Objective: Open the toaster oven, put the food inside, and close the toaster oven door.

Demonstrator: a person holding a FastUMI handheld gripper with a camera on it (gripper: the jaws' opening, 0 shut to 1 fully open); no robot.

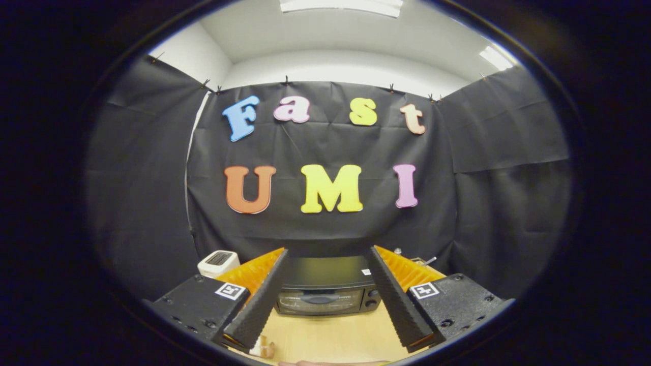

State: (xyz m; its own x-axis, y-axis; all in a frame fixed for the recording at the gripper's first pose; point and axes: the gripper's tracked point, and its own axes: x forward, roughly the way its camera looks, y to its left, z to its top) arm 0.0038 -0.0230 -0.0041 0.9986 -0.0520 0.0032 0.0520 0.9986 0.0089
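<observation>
Spread wide and holding nothing, the gripper hangs above a wooden table. Beside the left finger sits a small pale piece of food, partly hidden and hard to make out. Beyond the fingers, the toaster oven faces the camera, long axis crosswise, door shut. Left of the oven stands a white appliance.

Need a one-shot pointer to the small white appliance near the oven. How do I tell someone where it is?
Start at the black toaster oven with the glass door, on the light wooden table beyond the open fingers of the hand-held gripper. Look behind the oven's left side, against the black cloth wall. The small white boxy appliance with a dark slotted top sits there, the only white thing.
</observation>
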